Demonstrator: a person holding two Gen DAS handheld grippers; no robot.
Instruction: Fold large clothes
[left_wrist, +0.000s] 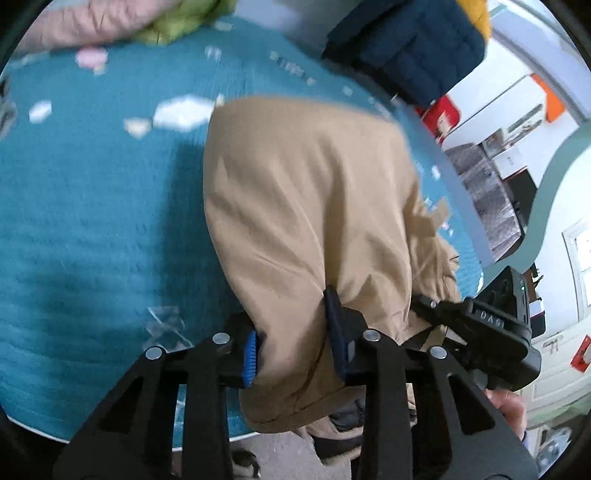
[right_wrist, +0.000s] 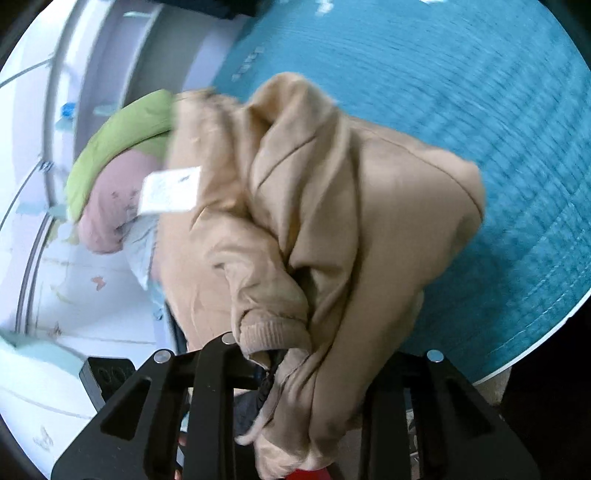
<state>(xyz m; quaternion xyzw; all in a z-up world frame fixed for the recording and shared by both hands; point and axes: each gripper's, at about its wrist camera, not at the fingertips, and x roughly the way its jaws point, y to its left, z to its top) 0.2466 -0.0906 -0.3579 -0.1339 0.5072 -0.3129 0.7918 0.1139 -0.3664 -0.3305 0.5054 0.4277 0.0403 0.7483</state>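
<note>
A tan jacket (left_wrist: 306, 206) hangs bunched over the teal cloth-covered table (left_wrist: 92, 229). My left gripper (left_wrist: 295, 339) is shut on a fold of the jacket, its blue pads pressed into the fabric. In the right wrist view the same tan jacket (right_wrist: 332, 229) drapes over my right gripper (right_wrist: 295, 373), with a ribbed cuff (right_wrist: 273, 332) and a white label (right_wrist: 170, 190) showing. The fabric hides the right fingertips. The right gripper body (left_wrist: 491, 328) shows beside the jacket in the left wrist view.
A pink garment (left_wrist: 92, 18) and a green one (left_wrist: 177, 22) lie at the table's far edge; they also show in the right wrist view (right_wrist: 114, 147). A dark blue quilted item (left_wrist: 410, 44) sits at the far right. The table's rim (right_wrist: 535, 343) is close.
</note>
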